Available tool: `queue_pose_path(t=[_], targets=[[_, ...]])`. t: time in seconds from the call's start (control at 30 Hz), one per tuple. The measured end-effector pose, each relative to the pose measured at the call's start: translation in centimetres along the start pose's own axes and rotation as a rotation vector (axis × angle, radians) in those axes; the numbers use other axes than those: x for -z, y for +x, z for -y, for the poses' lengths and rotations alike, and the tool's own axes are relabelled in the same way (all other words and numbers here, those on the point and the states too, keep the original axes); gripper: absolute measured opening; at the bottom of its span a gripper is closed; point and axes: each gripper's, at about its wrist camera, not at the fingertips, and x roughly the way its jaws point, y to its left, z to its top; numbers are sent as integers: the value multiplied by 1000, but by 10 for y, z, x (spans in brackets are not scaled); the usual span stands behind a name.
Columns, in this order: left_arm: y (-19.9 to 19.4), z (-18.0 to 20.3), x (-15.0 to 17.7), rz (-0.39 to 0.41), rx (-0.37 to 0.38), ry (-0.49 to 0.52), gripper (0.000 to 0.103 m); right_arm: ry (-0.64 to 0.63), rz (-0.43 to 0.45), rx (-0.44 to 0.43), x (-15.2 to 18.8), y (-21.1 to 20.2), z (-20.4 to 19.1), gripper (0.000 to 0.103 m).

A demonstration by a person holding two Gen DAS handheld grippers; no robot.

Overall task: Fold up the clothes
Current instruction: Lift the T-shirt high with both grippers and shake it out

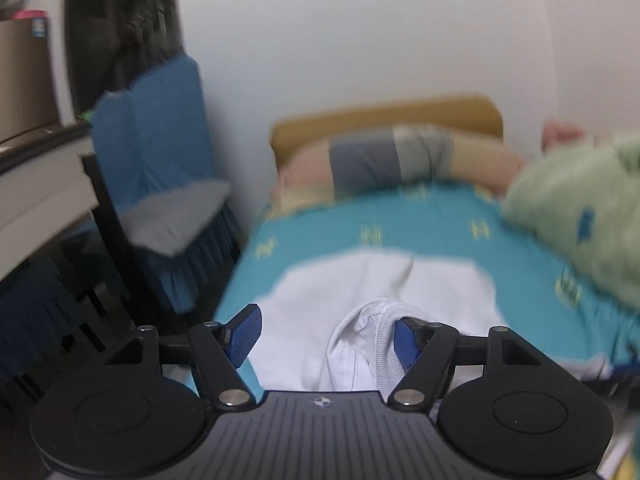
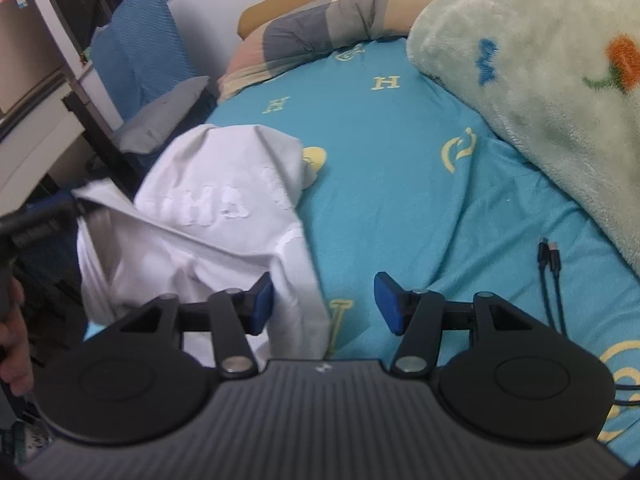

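White garment bunched at left edge of turquoise bedsheet, part hanging over bed side. Ribbed collar draped against right blue pad of left gripper, jaws spread, nothing pinched. Right gripper spread wide, empty, left pad over garment edge. Green fleece blanket heaped right. Black USB cable beside blanket. Striped pillow at headboard.
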Motion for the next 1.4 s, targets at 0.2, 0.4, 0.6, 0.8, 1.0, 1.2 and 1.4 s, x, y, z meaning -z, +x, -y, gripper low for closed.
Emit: queue_pose_path(t=[0.2, 0.4, 0.6, 0.8, 1.0, 1.2, 1.4], targets=[[-54, 8, -14, 114, 25, 23, 71, -18, 78, 22, 3, -45, -8, 59], [-95, 8, -5, 113, 64, 23, 71, -21, 380, 120, 4, -107, -17, 64], [-92, 14, 21, -10, 74, 76, 71, -116, 584, 182, 8, -130, -37, 64], [-53, 28, 47, -180, 119, 161, 71, -147, 626, 163, 8, -132, -43, 64], [-31, 50, 76, -308, 52, 327, 78, -143, 624, 177, 9, -130, -42, 64], [-51, 22, 45, -122, -20, 180, 77, -118, 492, 201, 9, -109, -33, 64], [-77, 2, 24, 27, -41, 39, 77, -95, 284, 169, 12, -80, -26, 64]])
